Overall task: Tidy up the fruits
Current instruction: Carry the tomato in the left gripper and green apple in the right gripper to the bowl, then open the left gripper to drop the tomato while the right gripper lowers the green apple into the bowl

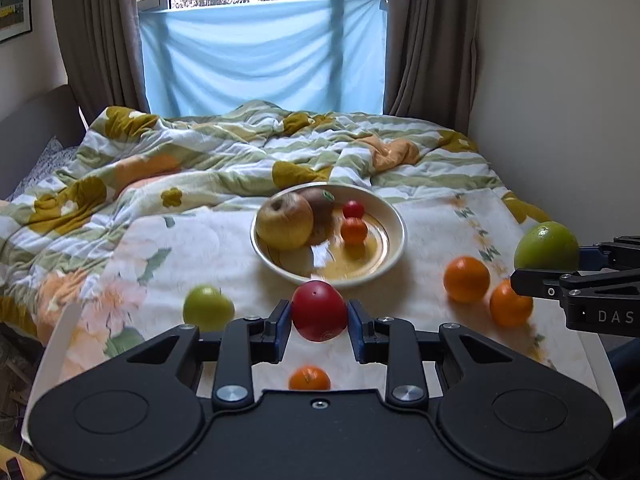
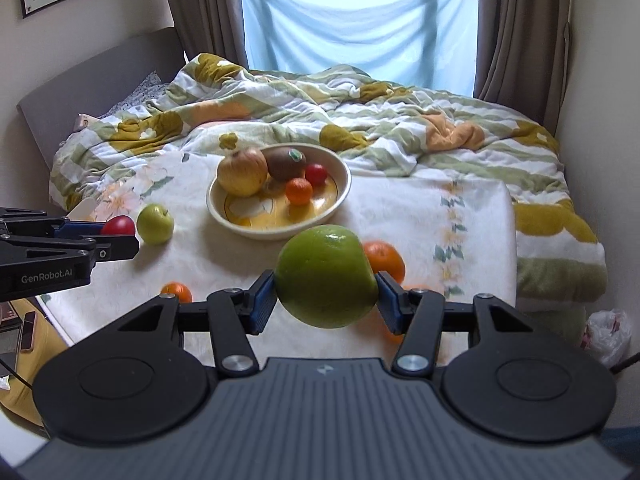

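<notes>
My left gripper (image 1: pixel 319 312) is shut on a red tomato-like fruit (image 1: pixel 319 309) and holds it above the white cloth, just in front of the cream bowl (image 1: pixel 394 248). My right gripper (image 2: pixel 326 298) is shut on a large green fruit (image 2: pixel 326 280), also held above the cloth; it shows at the right edge of the left wrist view (image 1: pixel 546 245). The bowl (image 2: pixel 344 184) holds a yellow apple (image 1: pixel 285 220), a kiwi (image 1: pixel 322 204), a small red fruit (image 1: pixel 353 209) and a small orange one (image 1: pixel 354 231).
On the cloth lie a green apple (image 1: pixel 208 307), two oranges (image 1: pixel 467 278) (image 1: pixel 510 305) at right and a small orange (image 1: pixel 309 378) near the front edge. A rumpled floral quilt (image 1: pixel 200 152) lies behind. A wall (image 1: pixel 560 80) stands at right.
</notes>
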`<state>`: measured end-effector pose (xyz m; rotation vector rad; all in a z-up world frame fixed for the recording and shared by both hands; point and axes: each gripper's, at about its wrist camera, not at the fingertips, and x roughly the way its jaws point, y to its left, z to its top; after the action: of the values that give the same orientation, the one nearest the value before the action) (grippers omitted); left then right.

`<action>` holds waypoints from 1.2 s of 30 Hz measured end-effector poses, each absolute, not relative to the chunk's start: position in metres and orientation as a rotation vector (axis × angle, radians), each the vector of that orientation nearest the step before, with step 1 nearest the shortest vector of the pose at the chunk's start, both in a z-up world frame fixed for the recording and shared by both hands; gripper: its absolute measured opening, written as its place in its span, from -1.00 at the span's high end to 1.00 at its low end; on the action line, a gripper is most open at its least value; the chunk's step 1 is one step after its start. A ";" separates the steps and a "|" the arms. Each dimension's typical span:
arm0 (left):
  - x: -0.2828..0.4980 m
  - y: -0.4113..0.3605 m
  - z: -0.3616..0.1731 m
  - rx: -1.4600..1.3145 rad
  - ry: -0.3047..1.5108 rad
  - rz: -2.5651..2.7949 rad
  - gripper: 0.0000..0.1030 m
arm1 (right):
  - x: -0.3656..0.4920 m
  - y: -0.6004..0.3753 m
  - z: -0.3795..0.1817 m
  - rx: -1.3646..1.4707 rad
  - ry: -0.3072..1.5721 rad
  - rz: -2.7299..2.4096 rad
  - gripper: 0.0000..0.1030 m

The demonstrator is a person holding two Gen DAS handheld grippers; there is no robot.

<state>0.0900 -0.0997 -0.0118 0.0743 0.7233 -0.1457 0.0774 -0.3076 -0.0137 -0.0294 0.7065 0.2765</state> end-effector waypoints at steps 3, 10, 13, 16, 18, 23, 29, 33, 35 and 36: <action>0.110 -0.098 -0.006 0.077 0.717 -0.153 0.35 | 0.093 -0.301 -0.005 -0.033 0.696 0.284 -0.33; 0.169 -0.097 -0.006 0.080 0.750 -0.190 0.35 | 0.140 -0.287 0.004 -0.026 0.693 0.272 -0.33; 0.195 -0.098 -0.008 0.090 0.759 -0.206 0.35 | 0.162 -0.284 0.004 -0.013 0.702 0.260 -0.33; 0.219 -0.102 -0.013 0.108 0.769 -0.230 0.35 | 0.181 -0.282 0.003 -0.001 0.709 0.245 -0.33; 0.233 -0.105 -0.017 0.122 0.773 -0.246 0.35 | 0.194 -0.282 0.001 0.008 0.715 0.233 -0.33; 0.270 -0.115 -0.034 0.147 0.811 -0.291 0.34 | 0.226 -0.283 -0.008 0.023 0.741 0.203 -0.33; 0.301 -0.127 -0.057 0.169 0.860 -0.334 0.34 | 0.253 -0.286 -0.023 0.042 0.780 0.165 -0.33; 0.311 -0.131 -0.067 0.171 0.878 -0.356 0.34 | 0.265 -0.289 -0.032 0.051 0.805 0.141 -0.33; 0.312 -0.131 -0.068 0.177 0.876 -0.364 0.22 | 0.272 -0.290 -0.036 0.049 0.821 0.128 -0.33; 0.311 -0.131 -0.068 0.176 0.873 -0.371 0.10 | 0.274 -0.290 -0.038 0.049 0.826 0.125 -0.33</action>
<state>0.3114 -0.1306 -0.0683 0.1757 0.8734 -0.3715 0.2740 -0.2903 -0.0383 0.0488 0.8260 0.1250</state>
